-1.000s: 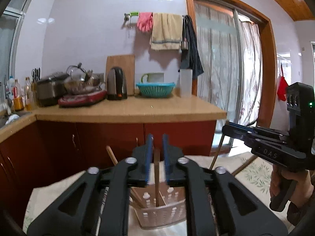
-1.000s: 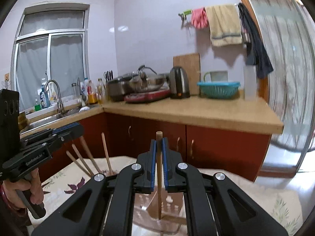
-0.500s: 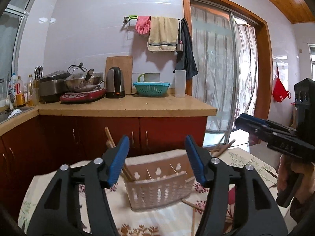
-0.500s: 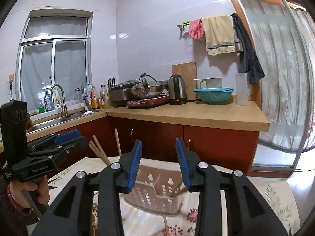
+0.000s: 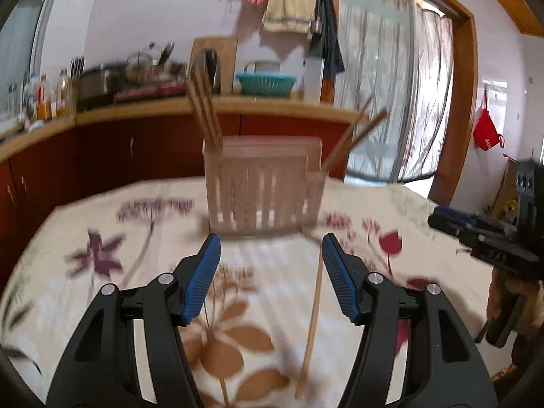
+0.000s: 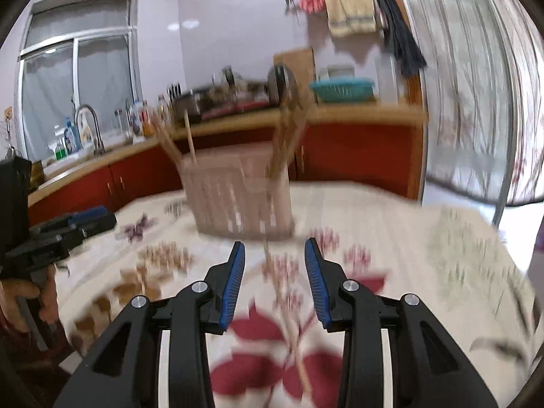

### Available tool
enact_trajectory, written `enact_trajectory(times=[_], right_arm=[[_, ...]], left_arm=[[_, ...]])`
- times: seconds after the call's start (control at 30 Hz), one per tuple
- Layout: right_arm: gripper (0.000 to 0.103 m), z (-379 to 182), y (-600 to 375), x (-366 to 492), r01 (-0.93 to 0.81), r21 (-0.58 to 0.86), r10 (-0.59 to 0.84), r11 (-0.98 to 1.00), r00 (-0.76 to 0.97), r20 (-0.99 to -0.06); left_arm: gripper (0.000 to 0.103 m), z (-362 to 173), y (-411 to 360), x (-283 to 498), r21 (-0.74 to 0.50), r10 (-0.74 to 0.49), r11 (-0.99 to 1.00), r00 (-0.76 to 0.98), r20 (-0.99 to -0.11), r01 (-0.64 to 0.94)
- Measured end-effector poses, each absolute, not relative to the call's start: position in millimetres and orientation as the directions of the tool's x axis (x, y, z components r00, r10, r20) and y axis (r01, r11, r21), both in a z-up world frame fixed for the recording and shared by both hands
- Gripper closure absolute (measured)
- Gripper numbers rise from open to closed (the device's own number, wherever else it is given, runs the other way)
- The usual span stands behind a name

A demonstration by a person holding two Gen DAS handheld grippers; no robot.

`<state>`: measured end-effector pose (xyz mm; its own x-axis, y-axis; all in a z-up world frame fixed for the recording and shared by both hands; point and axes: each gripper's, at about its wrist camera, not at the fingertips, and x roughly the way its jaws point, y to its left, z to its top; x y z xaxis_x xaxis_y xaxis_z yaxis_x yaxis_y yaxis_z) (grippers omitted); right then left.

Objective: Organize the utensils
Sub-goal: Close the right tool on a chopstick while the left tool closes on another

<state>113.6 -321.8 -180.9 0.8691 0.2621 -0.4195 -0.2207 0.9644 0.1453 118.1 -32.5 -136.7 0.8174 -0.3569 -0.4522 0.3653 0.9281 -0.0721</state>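
Lowering both tools since before, you released the sticks: left gripper point(image 5: 271, 250) and right gripper point(image 6: 274, 257) stand open over the flowered tablecloth point(image 5: 102, 224), near the basket point(image 5: 261, 187).

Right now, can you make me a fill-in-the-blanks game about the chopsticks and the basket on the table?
1. The left tool has nothing between its blue pads, so it is ____.
2. Several chopsticks already stand in the pink ____.
3. One chopstick lies flat on the flowered ____.
4. On the counter behind sits a bowl-shaped basket coloured ____.

Missing words: open; basket; tablecloth; teal.
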Motion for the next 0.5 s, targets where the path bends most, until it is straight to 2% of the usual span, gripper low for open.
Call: enact_trajectory(times=[0.3, 0.4, 0.43, 0.5], right_arm=[[0.074, -248.7, -329.8, 98.2, -0.153, 0.176, 0.225, 0.973, 0.809, -0.543], [0.083, -256.5, -330.3, 95.2, -0.147, 0.176, 0.222, 0.973, 0.801, -0.556], [0.089, -257.3, -328.8, 94.9, -0.151, 0.168, 0.22, 0.974, 0.798, -0.56], [0.091, -259.5, -326.7, 94.0, -0.152, 0.158, 0.216, 0.976, 0.789, -0.575]], left_arm=[[0.044, -186.1, -28.9, 102.6, -0.086, -0.332, 0.937, 0.783, -0.526, 0.339], [0.044, -197.6, -32.1, 97.5, -0.087, -0.335, 0.935, 0.77, -0.543, 0.345], [0.044, -201.0, -33.0, 96.3, -0.085, -0.336, 0.933, 0.765, -0.55, 0.349], [0.044, -206.7, -35.2, 94.0, -0.082, -0.336, 0.932, 0.758, -0.559, 0.353]])
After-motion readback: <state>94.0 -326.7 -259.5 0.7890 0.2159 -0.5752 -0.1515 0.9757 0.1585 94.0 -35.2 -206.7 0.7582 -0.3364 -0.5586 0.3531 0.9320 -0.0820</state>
